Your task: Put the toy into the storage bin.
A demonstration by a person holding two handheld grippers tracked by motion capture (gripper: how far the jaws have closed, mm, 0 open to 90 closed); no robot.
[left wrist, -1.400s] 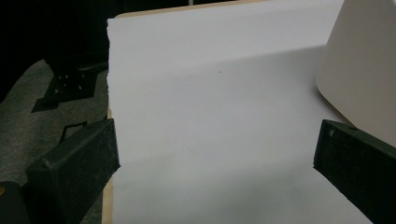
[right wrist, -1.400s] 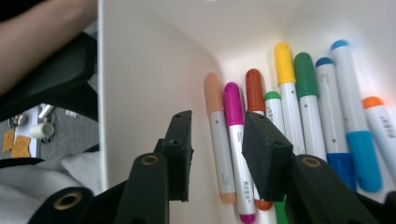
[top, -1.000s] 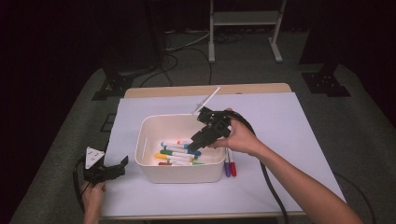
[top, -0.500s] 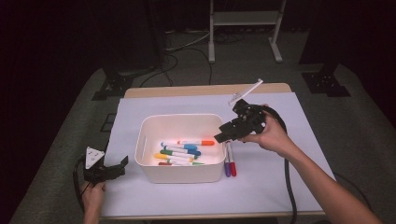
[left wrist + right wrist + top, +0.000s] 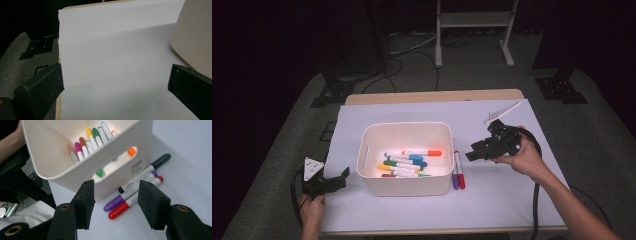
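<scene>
Right gripper lowered, markers lengthwise beside bin

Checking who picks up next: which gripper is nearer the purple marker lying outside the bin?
Right. The right gripper hovers just right of the purple marker beside the bin. The left gripper sits across the bin, at the table's left edge.

bin wall: a small block of grey print beside the handle slot, too blurred to read.
black-capped marker: a line of dark print along its white barrel, too small to make out.
purple marker: no print that can be read.
red marker: no print that can be read.
markers in the bin: faint marks on the barrels in the high view, not legible.
</scene>
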